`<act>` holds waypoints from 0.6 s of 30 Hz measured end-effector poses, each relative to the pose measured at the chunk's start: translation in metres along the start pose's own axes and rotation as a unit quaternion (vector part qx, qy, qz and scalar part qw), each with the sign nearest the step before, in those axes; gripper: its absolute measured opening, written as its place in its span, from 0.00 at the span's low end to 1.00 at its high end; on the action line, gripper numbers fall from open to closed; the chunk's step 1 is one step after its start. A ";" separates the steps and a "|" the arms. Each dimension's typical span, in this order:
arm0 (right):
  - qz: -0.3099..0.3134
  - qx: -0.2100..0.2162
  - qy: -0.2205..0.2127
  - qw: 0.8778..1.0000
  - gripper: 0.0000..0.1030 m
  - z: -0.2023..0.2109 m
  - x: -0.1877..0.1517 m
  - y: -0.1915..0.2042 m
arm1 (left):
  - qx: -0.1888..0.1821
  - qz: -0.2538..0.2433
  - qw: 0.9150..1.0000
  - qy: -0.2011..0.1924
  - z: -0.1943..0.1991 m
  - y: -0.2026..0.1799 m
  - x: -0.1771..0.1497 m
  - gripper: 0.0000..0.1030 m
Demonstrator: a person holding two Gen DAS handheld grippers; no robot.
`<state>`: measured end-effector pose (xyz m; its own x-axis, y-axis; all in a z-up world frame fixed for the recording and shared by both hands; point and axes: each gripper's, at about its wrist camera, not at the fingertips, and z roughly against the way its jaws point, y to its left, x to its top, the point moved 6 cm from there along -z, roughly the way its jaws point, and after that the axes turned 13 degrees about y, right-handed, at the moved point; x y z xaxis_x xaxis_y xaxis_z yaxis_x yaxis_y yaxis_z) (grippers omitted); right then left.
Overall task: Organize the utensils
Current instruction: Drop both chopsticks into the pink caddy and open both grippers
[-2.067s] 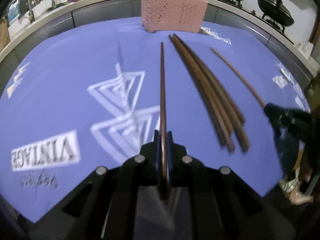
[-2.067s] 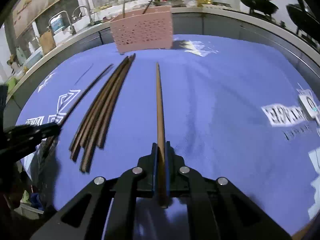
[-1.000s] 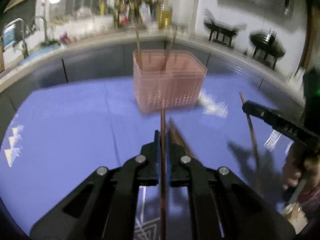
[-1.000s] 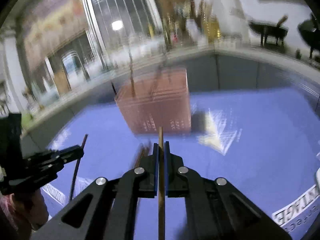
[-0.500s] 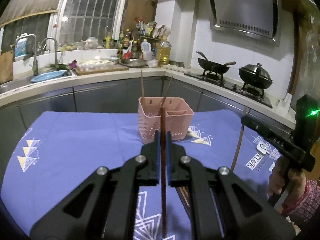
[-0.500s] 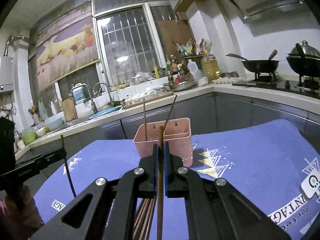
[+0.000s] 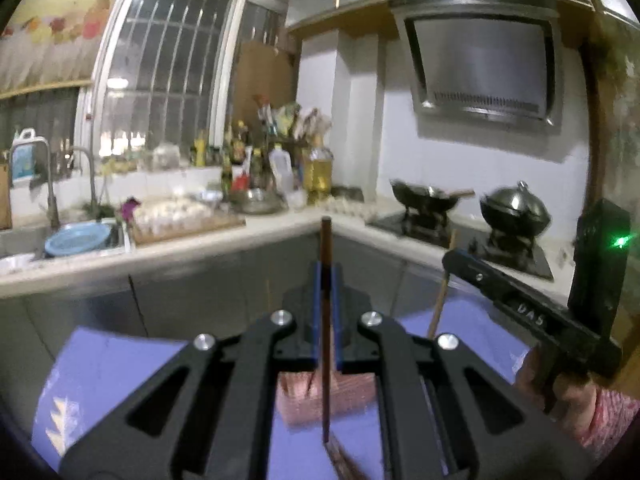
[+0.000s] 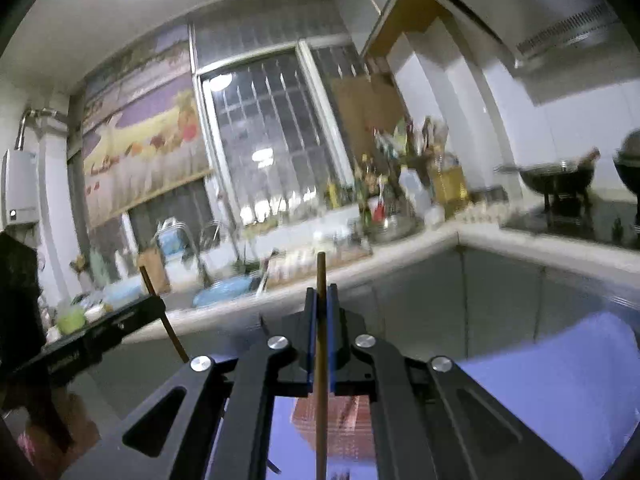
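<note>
Pinching one thin brown wooden chopstick (image 7: 325, 344) each, the left gripper (image 7: 327, 280) and right gripper (image 8: 320, 304) are squeezed tight, high over the purple tablecloth (image 7: 104, 368). The pink plastic basket with holes (image 7: 352, 396) sits below, blurry. Faint letters, maybe "DAS", mark the right gripper's arm. Grey cabinets (image 7: 208, 300) stand behind.

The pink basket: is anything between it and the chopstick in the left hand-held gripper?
Nothing visible: the chopstick, clamped in the left hand-held gripper, hangs with its lower end over the pink basket, with only air between them.
</note>
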<state>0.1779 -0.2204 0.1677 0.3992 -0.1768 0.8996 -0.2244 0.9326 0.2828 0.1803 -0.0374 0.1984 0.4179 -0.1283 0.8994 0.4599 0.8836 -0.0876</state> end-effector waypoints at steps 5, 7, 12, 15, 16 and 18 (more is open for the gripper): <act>-0.011 -0.010 -0.031 0.999 0.05 -0.043 0.041 -0.009 | 0.023 0.003 1.000 -0.006 -0.043 0.009 0.031 0.05; -0.012 -0.015 -0.016 1.000 0.05 -0.070 0.039 -0.016 | 0.026 0.005 1.000 0.015 -0.070 0.014 0.029 0.05; -0.013 -0.027 0.043 0.999 0.05 -0.123 0.004 -0.026 | 0.025 0.013 0.997 0.073 -0.124 0.028 0.004 0.05; -0.013 -0.034 0.073 0.997 0.05 -0.145 -0.022 -0.031 | 0.032 0.020 0.993 0.108 -0.150 0.033 -0.017 0.05; -0.014 -0.032 0.083 0.996 0.05 -0.151 -0.029 -0.032 | 0.036 0.025 0.992 0.120 -0.158 0.034 -0.025 0.05; -0.019 -0.034 0.100 0.994 0.07 -0.160 -0.041 -0.034 | 0.040 0.028 0.989 0.143 -0.169 0.035 -0.041 0.10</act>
<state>0.3116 -0.1938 0.0678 0.5765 -0.1521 0.8028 -0.1479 0.9469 0.2856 0.3122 -0.0775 0.0864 0.6504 -0.1907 0.7352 0.3709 0.9245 -0.0883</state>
